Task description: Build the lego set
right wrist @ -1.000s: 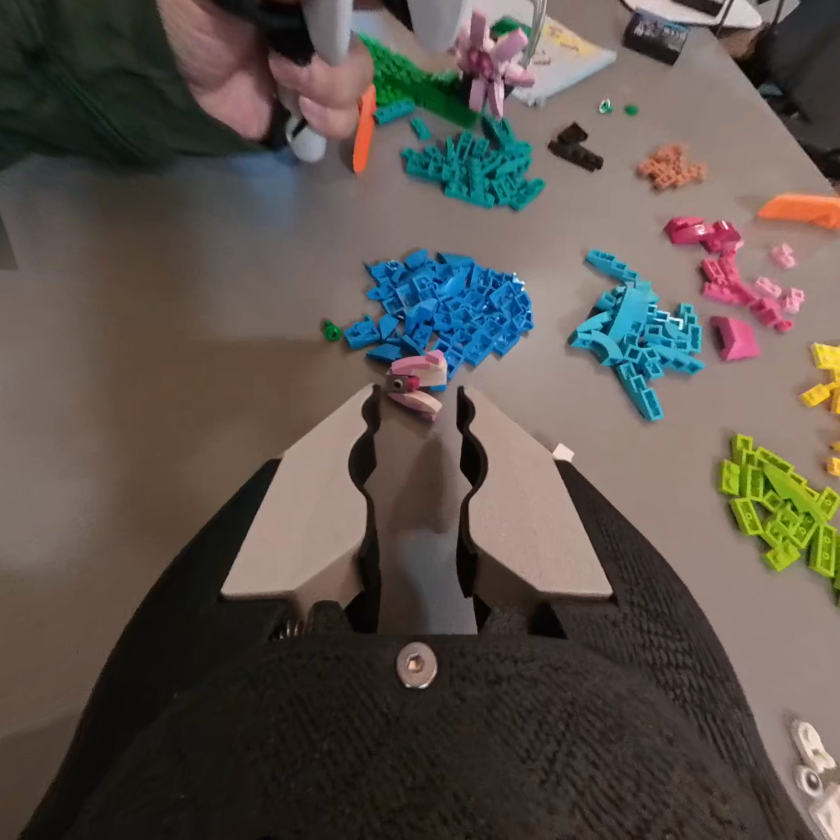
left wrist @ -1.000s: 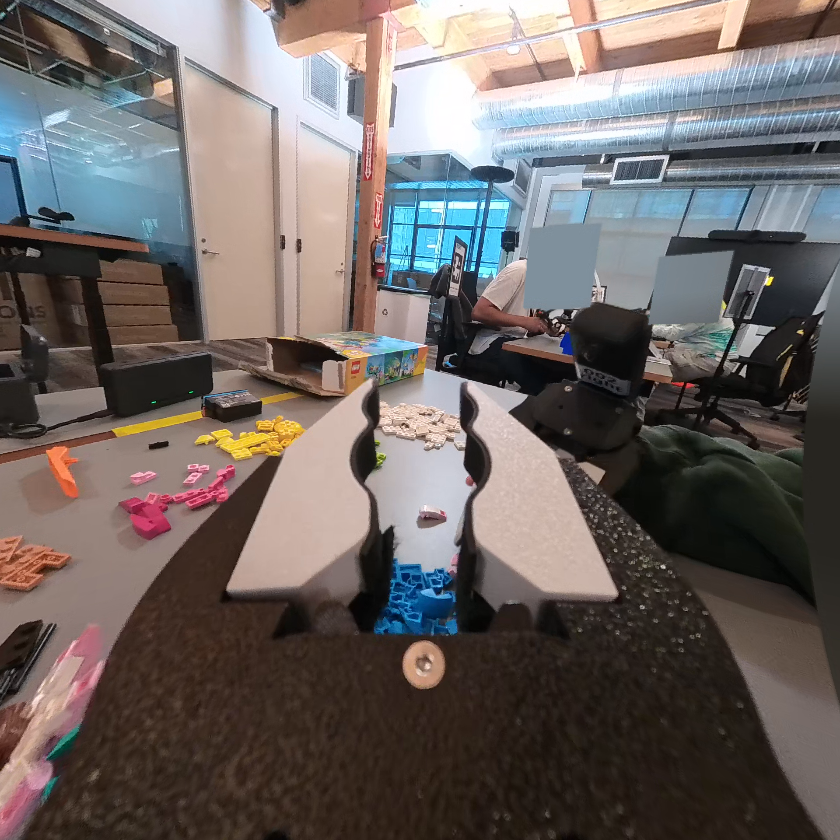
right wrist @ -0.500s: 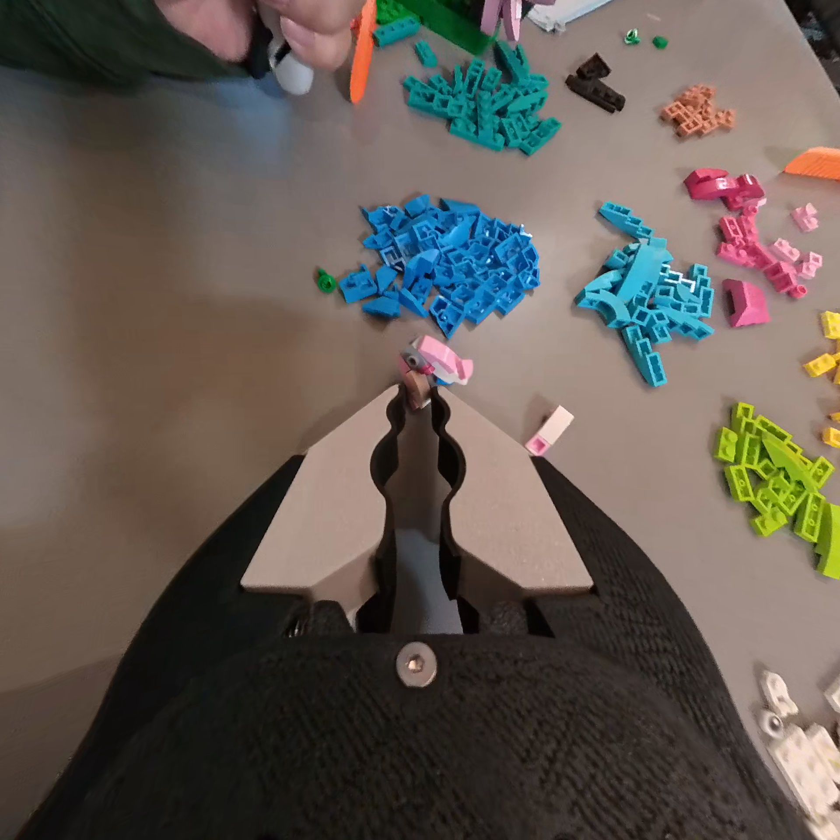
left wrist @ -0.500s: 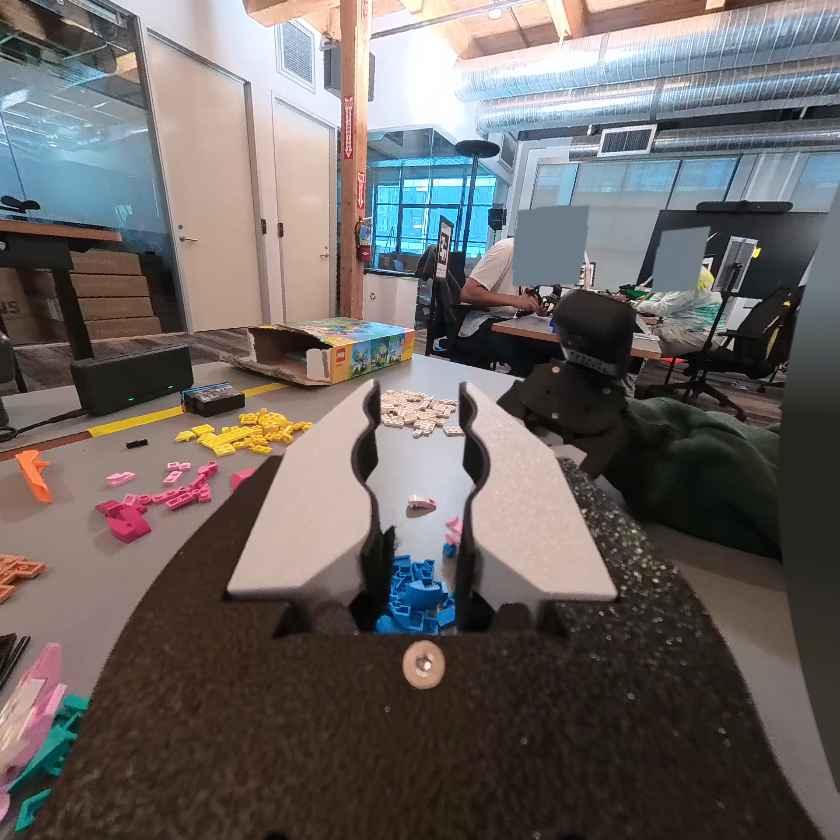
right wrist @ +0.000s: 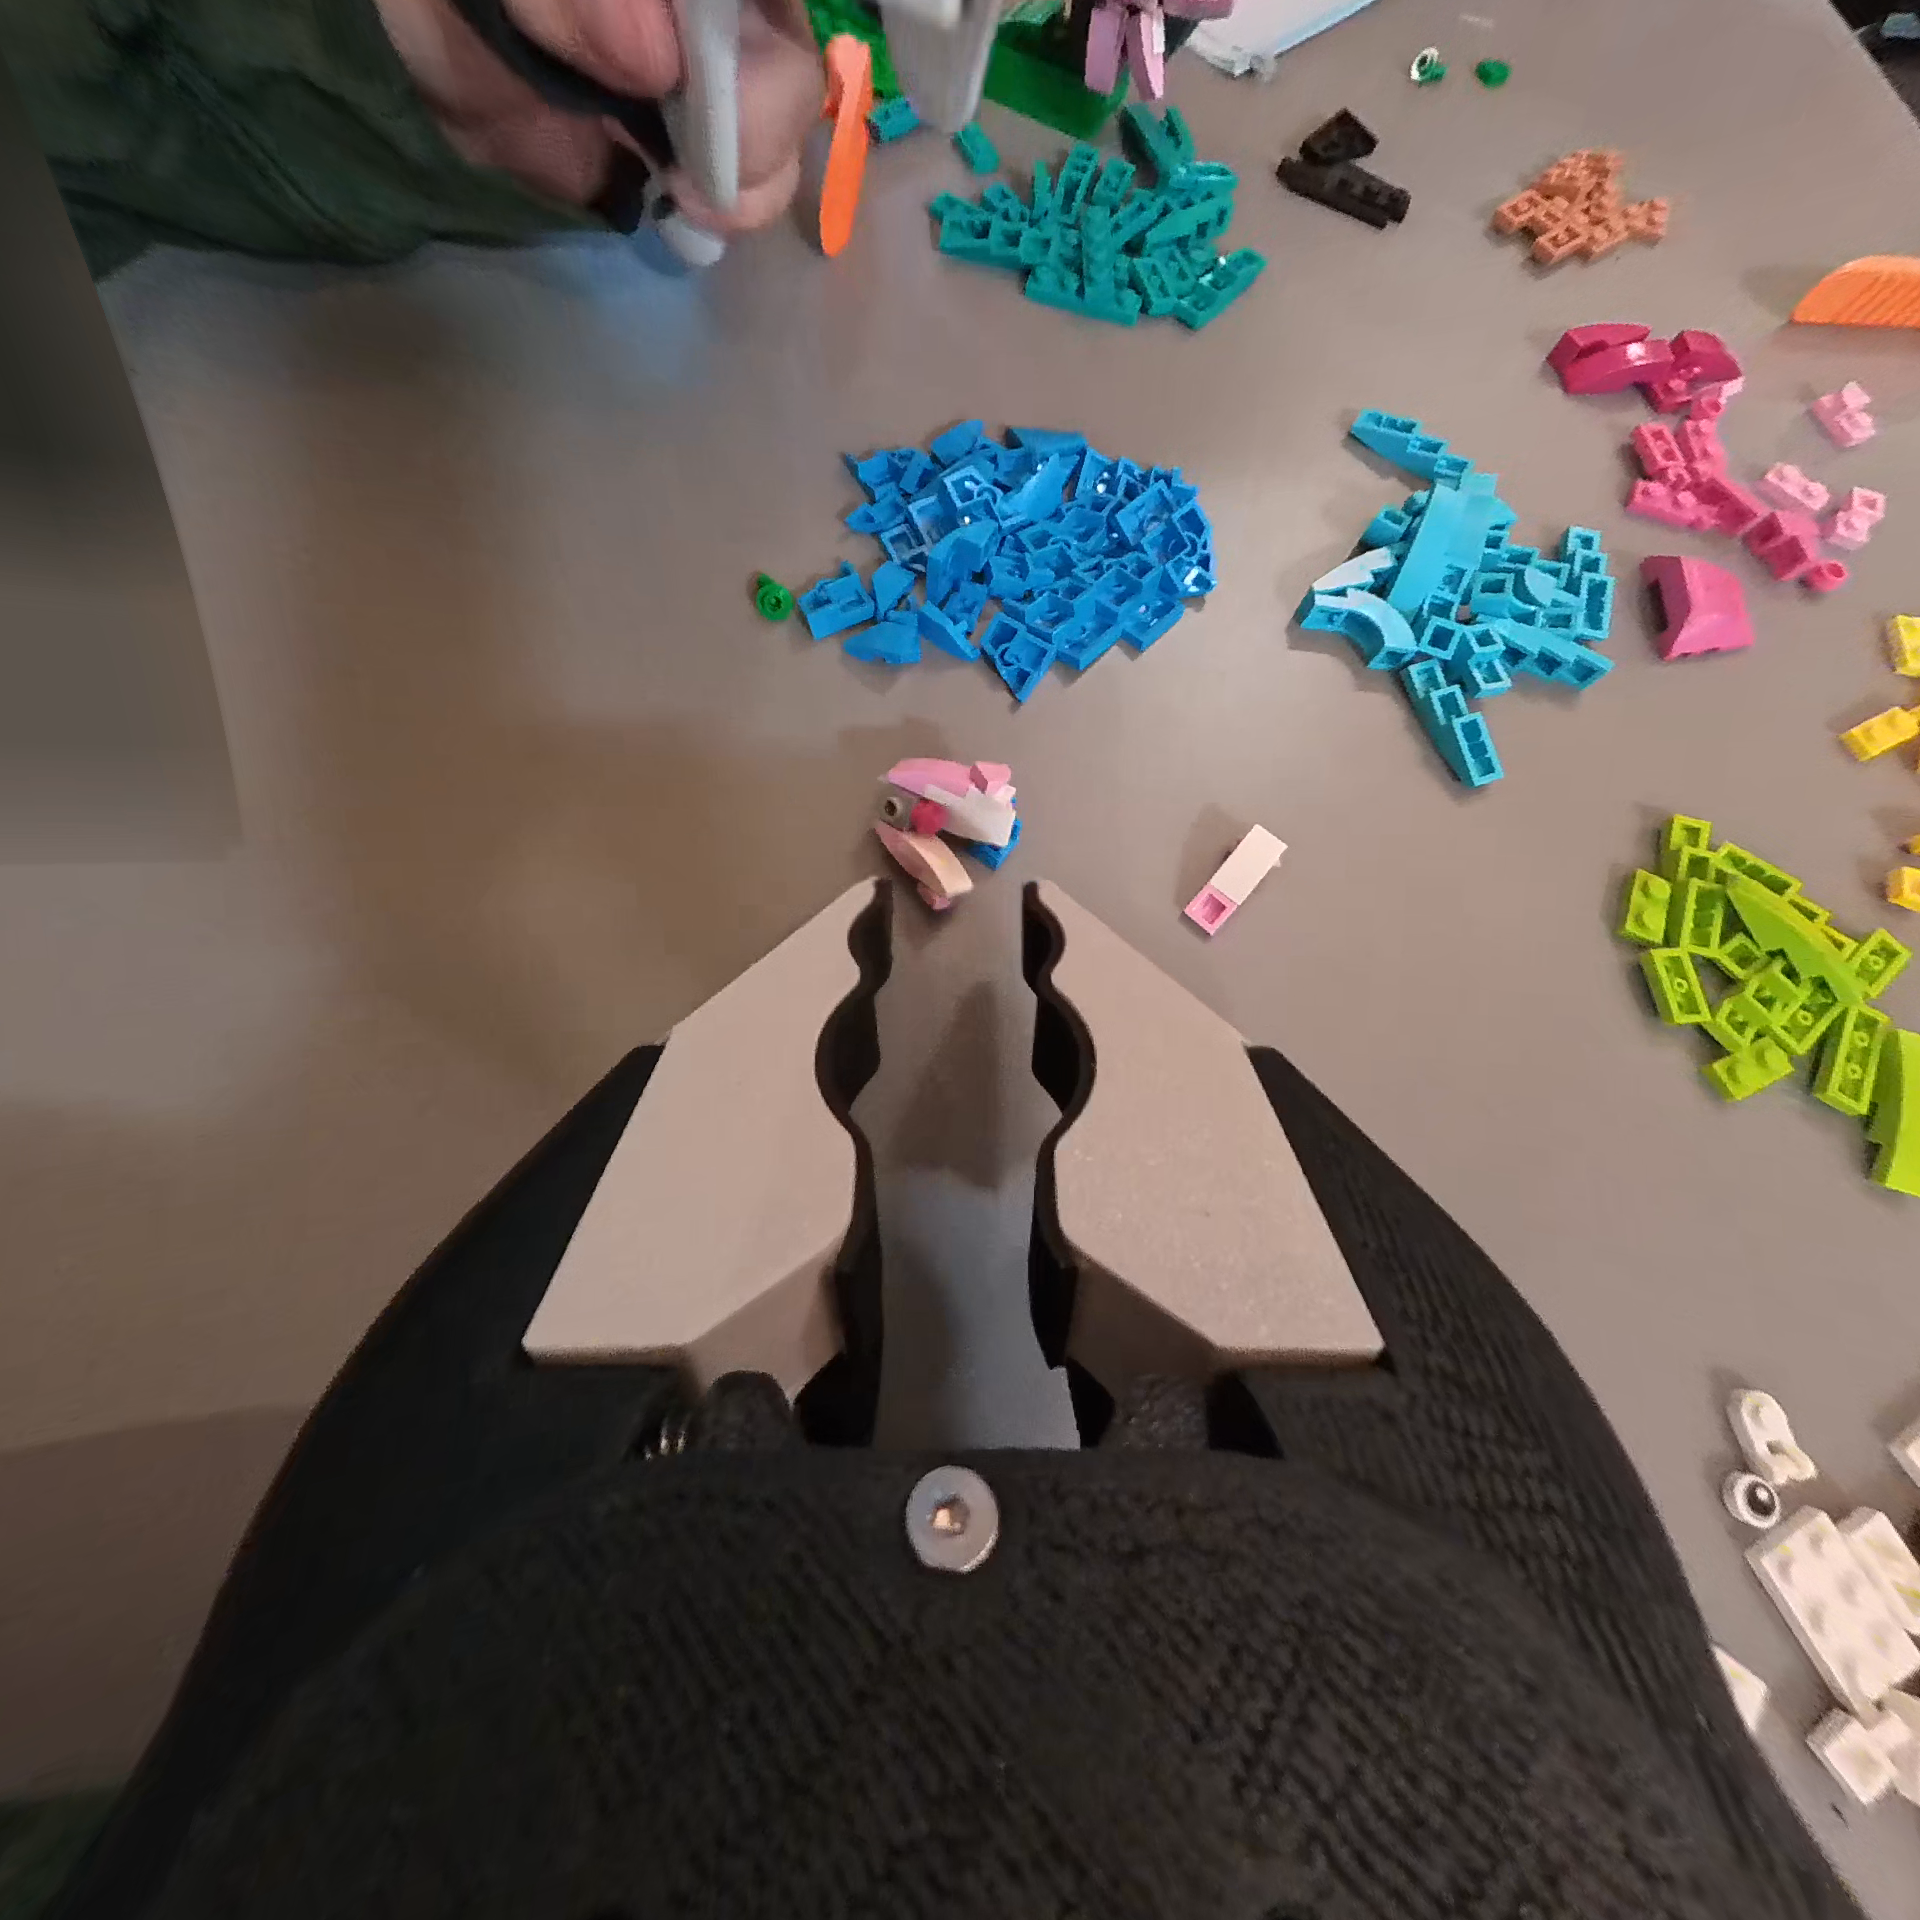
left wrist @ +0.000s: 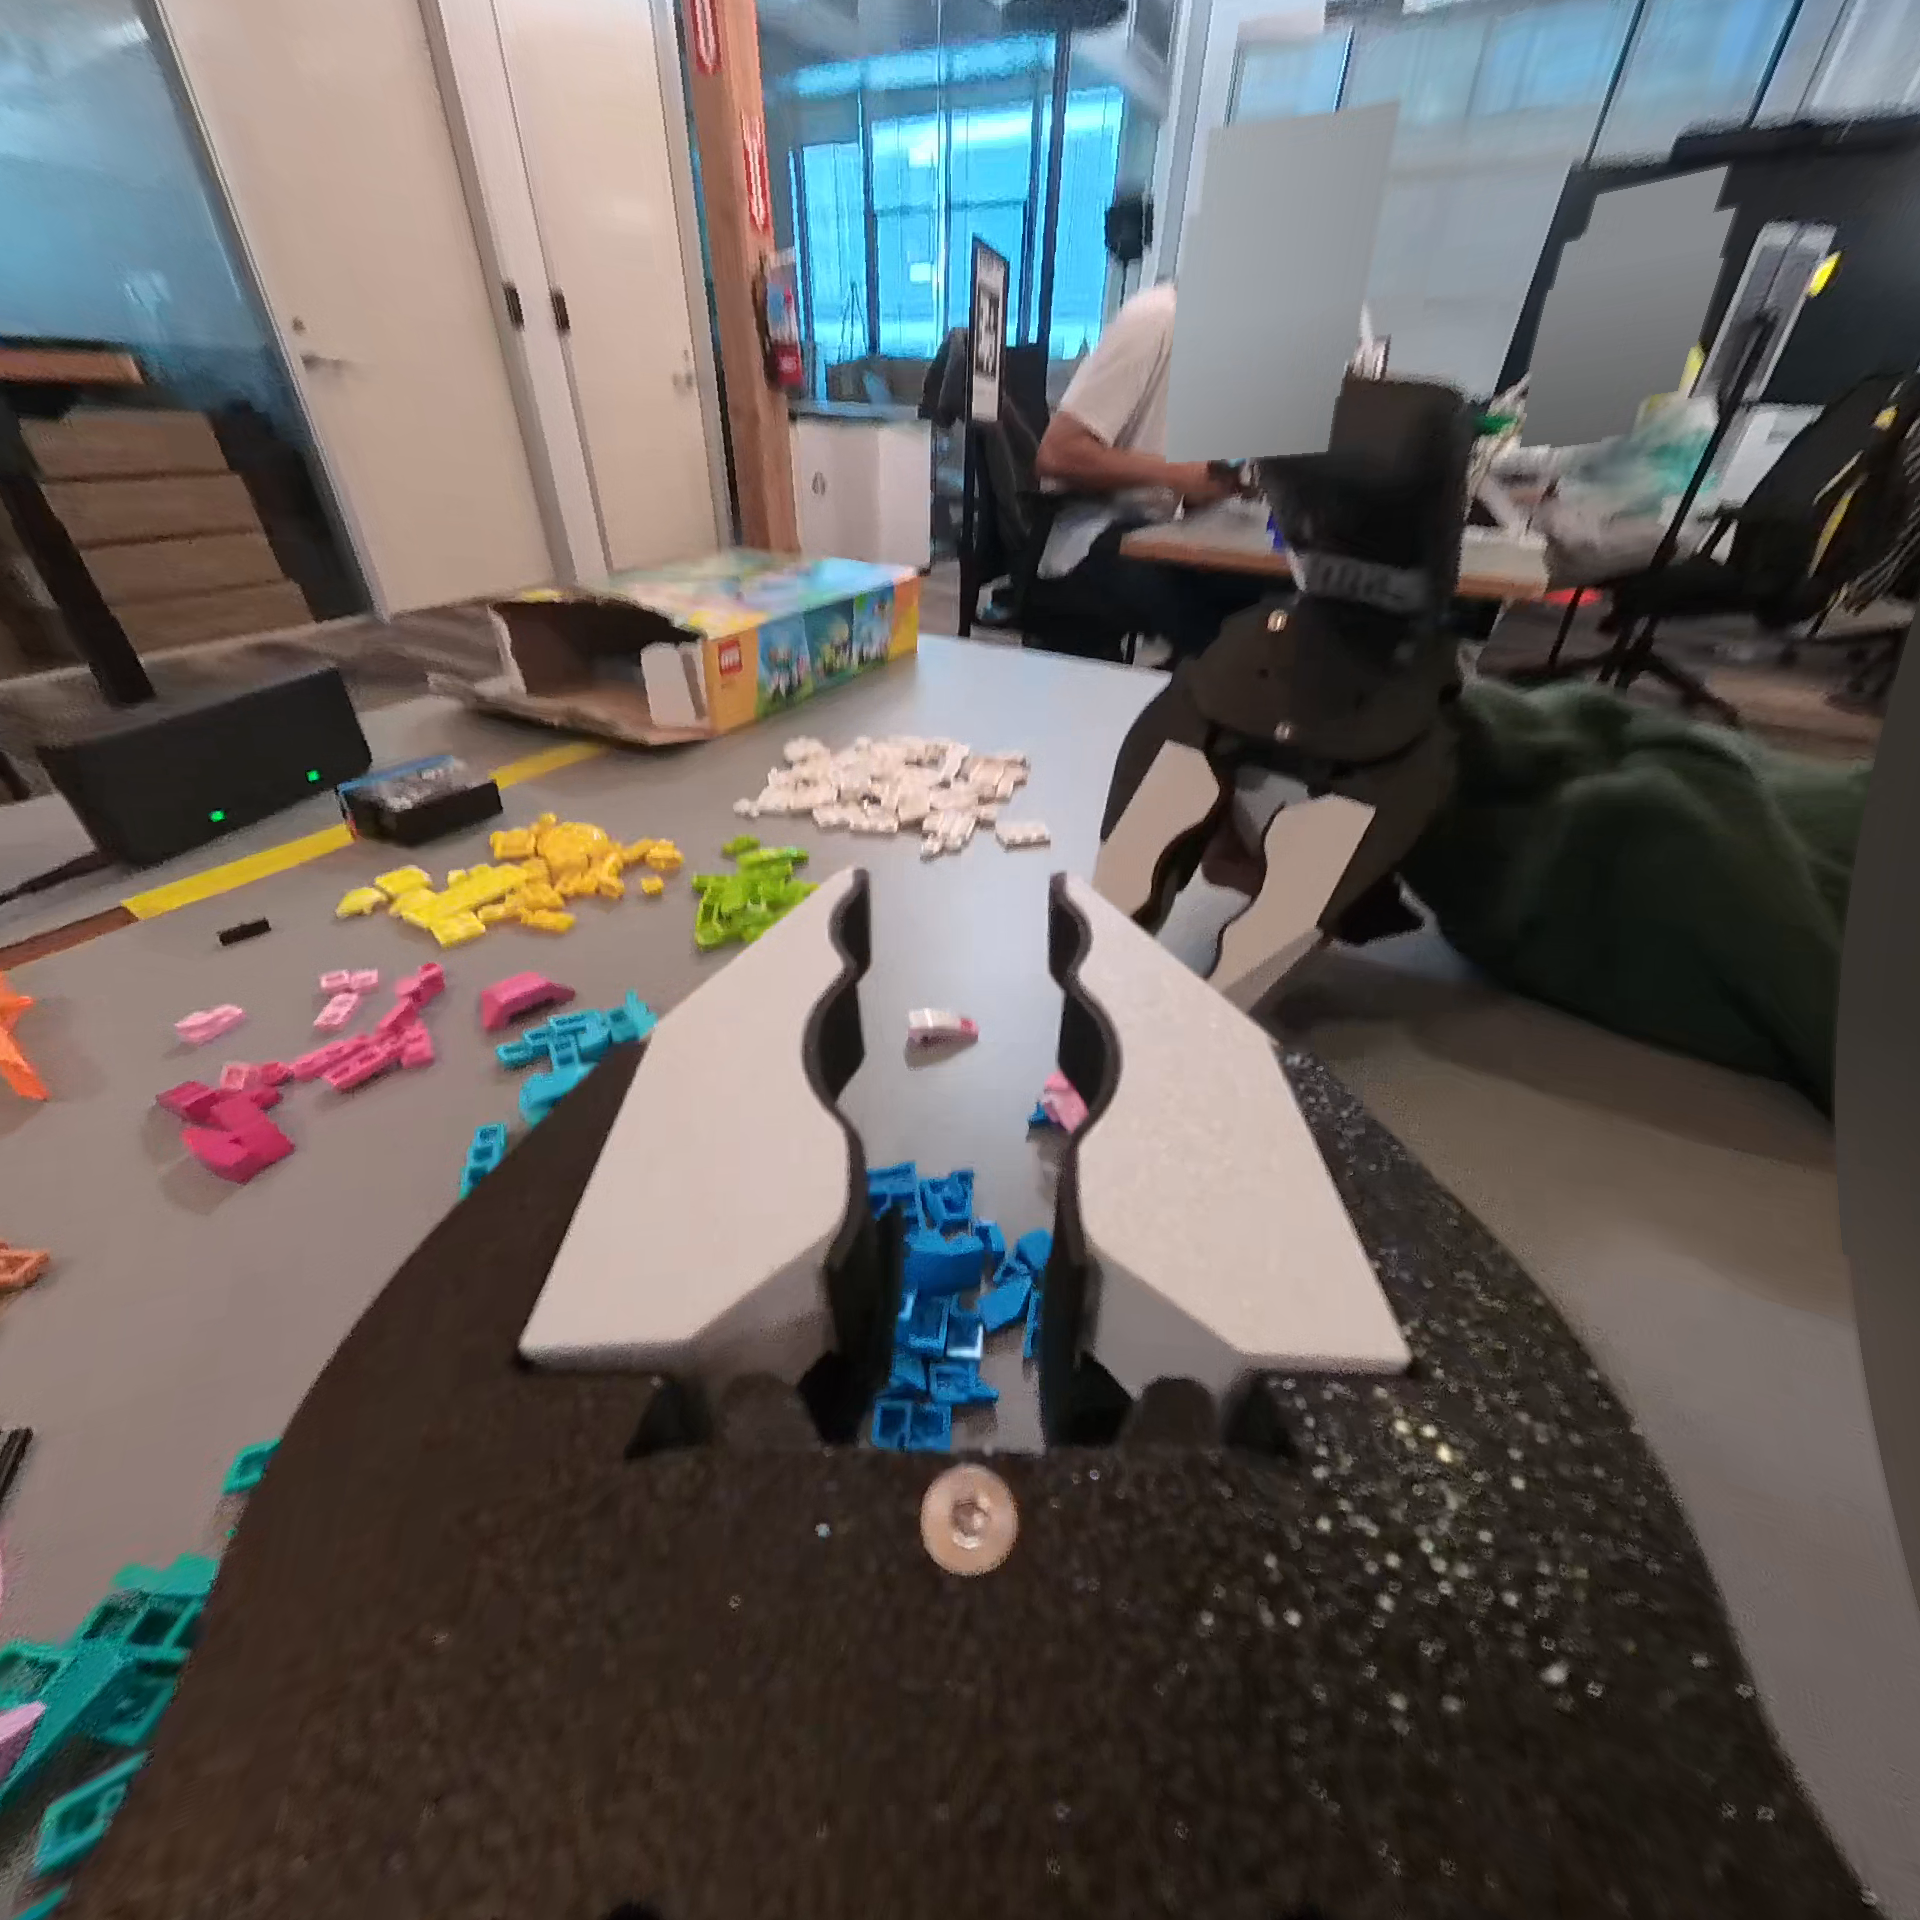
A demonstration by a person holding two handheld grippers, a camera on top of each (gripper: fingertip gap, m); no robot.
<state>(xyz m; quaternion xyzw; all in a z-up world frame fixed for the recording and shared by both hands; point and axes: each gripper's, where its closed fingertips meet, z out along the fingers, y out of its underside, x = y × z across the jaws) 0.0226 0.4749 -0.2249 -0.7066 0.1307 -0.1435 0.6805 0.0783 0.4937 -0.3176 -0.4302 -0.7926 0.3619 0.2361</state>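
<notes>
A small pink, white and blue lego assembly (right wrist: 951, 821) lies on the grey table (right wrist: 520, 623), just beyond the tips of my right gripper (right wrist: 956, 885). That gripper is open and empty. A loose pink and white piece (right wrist: 1236, 878) lies to its right. My left gripper (left wrist: 956, 904) is open and empty, held above the blue brick pile (left wrist: 935, 1278). In the left wrist view the pink and white piece (left wrist: 940, 1027) shows between the fingers. The assembly (left wrist: 1062, 1101) is partly hidden behind the right finger. The right gripper (left wrist: 1236, 862) shows beyond it.
Sorted brick piles cover the table: blue (right wrist: 1023, 551), light blue (right wrist: 1455, 603), teal (right wrist: 1101, 234), pink (right wrist: 1714, 488), lime (right wrist: 1766, 987), yellow (left wrist: 520, 883), white (left wrist: 904, 779). A green build with a pink flower (right wrist: 1049, 73) stands far off. The set's box (left wrist: 727, 644) lies at the back. Tip to tip, the grippers are about 11 centimeters apart.
My right gripper, shut on the assembly's end half a second ago, has opened, and the assembly now lies on the table. My left gripper has tipped down towards the table.
</notes>
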